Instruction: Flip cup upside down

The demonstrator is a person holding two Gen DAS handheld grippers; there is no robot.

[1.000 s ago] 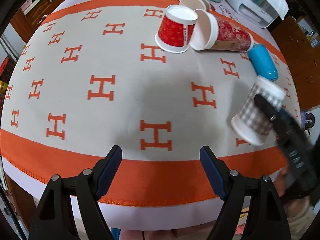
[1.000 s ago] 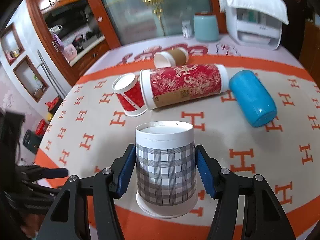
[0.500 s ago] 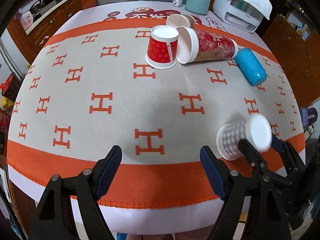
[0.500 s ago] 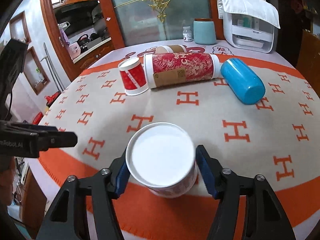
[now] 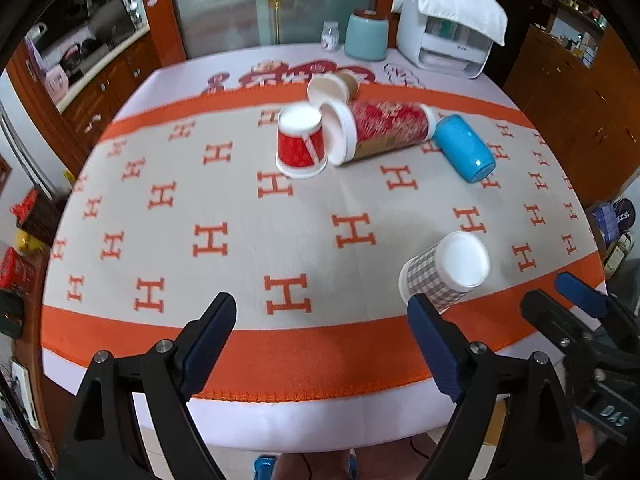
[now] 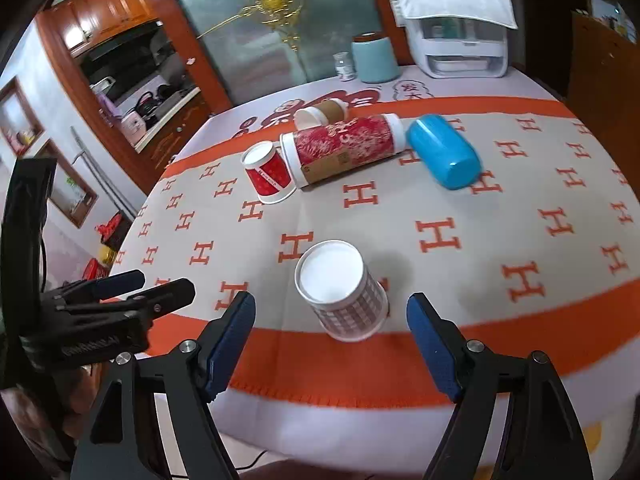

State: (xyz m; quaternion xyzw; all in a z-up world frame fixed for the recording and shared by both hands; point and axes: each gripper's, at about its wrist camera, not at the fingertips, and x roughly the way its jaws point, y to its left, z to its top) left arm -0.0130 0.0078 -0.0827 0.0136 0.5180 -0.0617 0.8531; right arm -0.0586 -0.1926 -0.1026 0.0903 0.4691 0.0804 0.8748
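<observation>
A grey plaid paper cup [image 6: 344, 294] stands upside down on the tablecloth near the front orange band, white base up; it also shows in the left wrist view [image 5: 446, 270]. My right gripper [image 6: 331, 340] is open and empty, drawn back just short of the cup, touching nothing. My left gripper [image 5: 322, 344] is open and empty over the table's front edge, left of the cup.
A red paper cup [image 6: 267, 176] stands upside down further back. A long red tube [image 6: 342, 148], a brown cup [image 6: 320, 114] and a blue cup [image 6: 446, 152] lie on their sides. A teal jar [image 6: 374, 60] and a white appliance [image 6: 460, 46] stand at the back.
My right gripper opened, let go of the plaid cup and pulled back; the cup now stands free. My left gripper pulled back and tilted up.
</observation>
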